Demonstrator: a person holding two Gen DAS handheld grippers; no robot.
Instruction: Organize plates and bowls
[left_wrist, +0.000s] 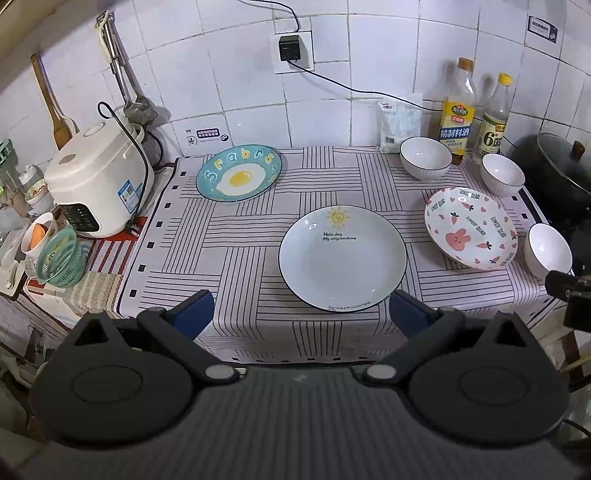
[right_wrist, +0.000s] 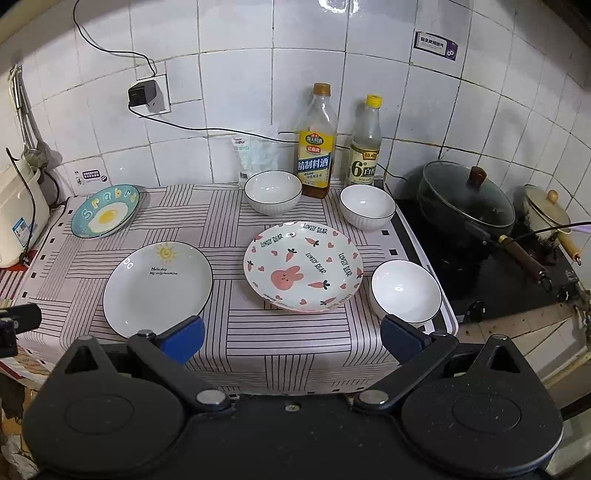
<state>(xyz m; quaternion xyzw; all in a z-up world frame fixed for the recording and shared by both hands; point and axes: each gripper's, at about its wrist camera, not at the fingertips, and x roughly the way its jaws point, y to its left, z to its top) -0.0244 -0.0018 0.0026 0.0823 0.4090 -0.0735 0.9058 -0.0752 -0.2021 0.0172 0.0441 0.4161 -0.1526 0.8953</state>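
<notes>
Plates and bowls lie spread beyond both tools, left tool and right tool released.

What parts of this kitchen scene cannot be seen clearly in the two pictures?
- Pot contents: right wrist view, the dark glass lid hides them.
- Near edge of the sun plate: right wrist view, covered by the right gripper finger.
- Small print on the sun plate's front rim: left wrist view, too small to read.
- Rice cooker: right wrist view, cut by the left edge.
</notes>
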